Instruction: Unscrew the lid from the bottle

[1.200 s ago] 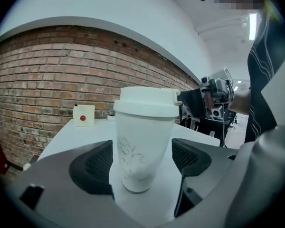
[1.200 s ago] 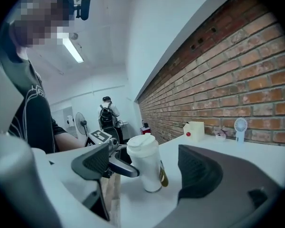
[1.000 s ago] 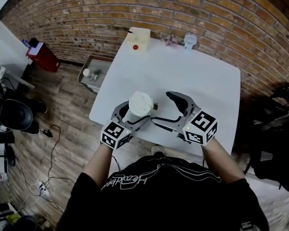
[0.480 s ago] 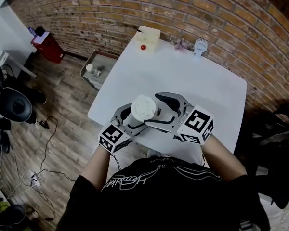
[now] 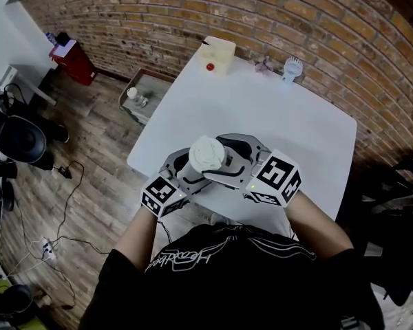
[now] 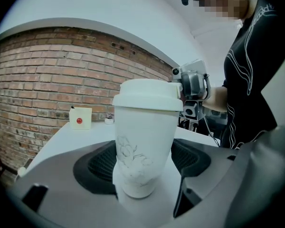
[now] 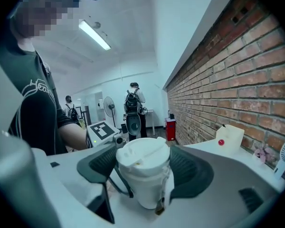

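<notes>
Lid-grasp step. My left gripper (image 6: 143, 160) is clamped on the body of the bottle (image 6: 143, 141), upright over the near edge of the table (image 5: 282, 115). My right gripper (image 7: 143, 167), nearly level, has just been closing around the lid (image 7: 142, 152), its pads not yet visibly pressing. Next, I judge: clamp firmly, then twist.

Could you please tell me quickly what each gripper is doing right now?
Left gripper: closed on the white bottle.
Right gripper: just closing around the lid; grip cannot be told.
</notes>
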Tool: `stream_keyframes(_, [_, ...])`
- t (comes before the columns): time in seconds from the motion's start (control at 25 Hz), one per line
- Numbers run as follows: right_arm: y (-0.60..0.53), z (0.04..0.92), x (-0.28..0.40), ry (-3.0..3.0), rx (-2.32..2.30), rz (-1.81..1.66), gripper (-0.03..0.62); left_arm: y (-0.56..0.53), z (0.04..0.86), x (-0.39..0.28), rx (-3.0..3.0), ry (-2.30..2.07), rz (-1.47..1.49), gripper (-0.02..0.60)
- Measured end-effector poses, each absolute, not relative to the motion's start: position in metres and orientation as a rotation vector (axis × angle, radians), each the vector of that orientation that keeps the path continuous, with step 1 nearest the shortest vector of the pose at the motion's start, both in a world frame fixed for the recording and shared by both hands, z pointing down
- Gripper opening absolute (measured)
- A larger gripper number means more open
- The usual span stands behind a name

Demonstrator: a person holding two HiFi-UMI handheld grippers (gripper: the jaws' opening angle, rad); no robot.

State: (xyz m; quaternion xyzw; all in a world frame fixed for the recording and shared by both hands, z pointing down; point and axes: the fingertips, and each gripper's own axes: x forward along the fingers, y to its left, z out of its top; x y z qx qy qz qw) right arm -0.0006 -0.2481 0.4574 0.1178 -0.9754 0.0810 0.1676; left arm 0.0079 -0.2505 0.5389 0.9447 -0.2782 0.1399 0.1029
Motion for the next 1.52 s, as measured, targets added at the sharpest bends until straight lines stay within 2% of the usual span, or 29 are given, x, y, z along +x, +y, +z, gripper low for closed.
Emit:
stream_keyframes(0.28, [-0.249, 0.461, 0.000, -2.735, 0.231, 0.207, 0.341, -0.250, 0.541, 0.008, 2.763, -0.829, 0.425, 0.380])
stream_keyframes(1.0, [-0.245, 0.462, -0.001, -2.552, -0.545, -0.026, 0.339, -0.248, 0.541, 0.008, 2.739, -0.805, 0.456, 0.379])
stream_keyframes(1.16, [-0.245, 0.462, -0.002, -2.533, -0.517, -0.005, 0.350, -0.249, 0.541, 0.009, 2.740, -0.795, 0.458, 0.380])
stream_keyframes(1.36, [-0.255, 0.456, -0.003, -2.618, -0.264, 0.016, 0.405, -0.249, 0.543, 0.007, 2.733, -0.783, 0.477, 0.380])
stream_keyframes(1.52, [-0.254, 0.448, 0.002, -2.646, -0.015, 0.065, 0.383, -0.248, 0.546, 0.005, 2.714, -0.774, 0.505, 0.380])
